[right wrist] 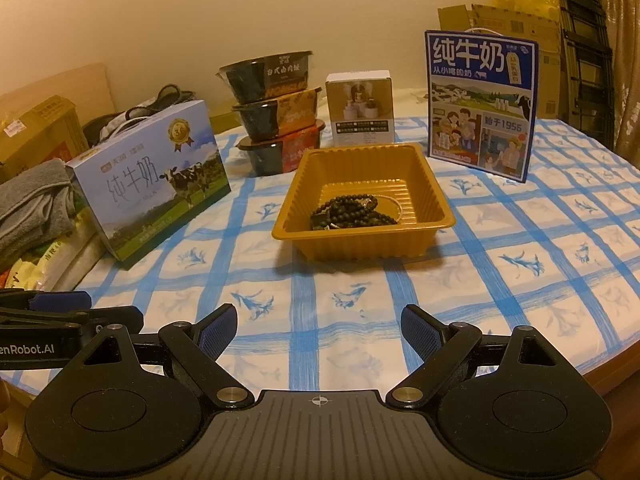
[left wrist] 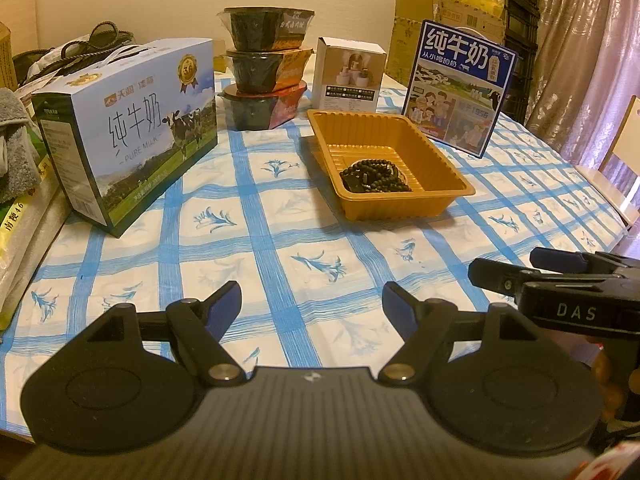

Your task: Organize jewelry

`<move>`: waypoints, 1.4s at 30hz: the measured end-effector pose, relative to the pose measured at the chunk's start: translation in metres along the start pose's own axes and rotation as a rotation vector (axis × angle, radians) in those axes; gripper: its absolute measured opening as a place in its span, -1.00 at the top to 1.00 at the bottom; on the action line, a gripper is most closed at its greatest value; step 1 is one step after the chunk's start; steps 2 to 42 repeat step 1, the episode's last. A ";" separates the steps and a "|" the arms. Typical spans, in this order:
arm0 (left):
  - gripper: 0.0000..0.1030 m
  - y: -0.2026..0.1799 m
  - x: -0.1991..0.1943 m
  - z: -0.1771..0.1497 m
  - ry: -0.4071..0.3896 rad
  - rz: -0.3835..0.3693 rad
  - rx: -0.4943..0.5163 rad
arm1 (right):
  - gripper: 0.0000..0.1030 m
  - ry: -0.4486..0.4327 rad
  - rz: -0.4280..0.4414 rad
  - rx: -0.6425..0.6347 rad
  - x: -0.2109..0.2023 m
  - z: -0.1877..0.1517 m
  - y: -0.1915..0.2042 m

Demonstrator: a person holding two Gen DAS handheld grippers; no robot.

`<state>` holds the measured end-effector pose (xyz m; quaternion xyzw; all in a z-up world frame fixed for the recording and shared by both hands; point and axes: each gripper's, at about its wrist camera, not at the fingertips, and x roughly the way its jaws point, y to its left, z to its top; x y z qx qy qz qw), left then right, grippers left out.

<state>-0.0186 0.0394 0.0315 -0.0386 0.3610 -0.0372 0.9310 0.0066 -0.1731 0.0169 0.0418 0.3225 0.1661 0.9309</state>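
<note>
A: Both tools idle above near edge of checked tablecloth. Left gripper spread wide, nothing between pads. Right gripper likewise wide and empty.

B: Jewelry location?

A: Dark bead strands heaped in near corner of the tan plastic tray, mid-table. Something pale and thin lies among them; too small to identify. Well apart from both tools.

B: Reason for placement?

A: Probably tray serves as collecting bin. No loose pieces seen on cloth, so task looks finished or barely begun; cannot tell which. Open, withdrawn stance fits either.

B: Differences between views?

A: Left view: right tool side-on at right edge, tray skewed right of centre, chair back at far right. Right view: tray nearly head-on, beads clearer, left tool at left edge, cardboard box far left. Milk carton, stacked bowls, small white box, blue milk box common to both.
</note>
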 end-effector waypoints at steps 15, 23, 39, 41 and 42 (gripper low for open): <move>-0.47 -0.001 0.001 -0.001 0.002 0.002 -0.001 | -0.72 0.000 -0.001 0.000 0.001 -0.001 -0.002; -0.47 -0.001 0.001 -0.001 0.002 0.002 -0.001 | -0.72 0.000 -0.001 0.000 0.001 -0.001 -0.002; -0.47 -0.001 0.001 -0.001 0.002 0.002 -0.001 | -0.72 0.000 -0.001 0.000 0.001 -0.001 -0.002; -0.47 -0.001 0.001 -0.001 0.002 0.002 -0.001 | -0.72 0.000 -0.001 0.000 0.001 -0.001 -0.002; -0.47 -0.001 0.001 -0.001 0.002 0.002 -0.001 | -0.72 0.000 -0.001 0.000 0.001 -0.001 -0.002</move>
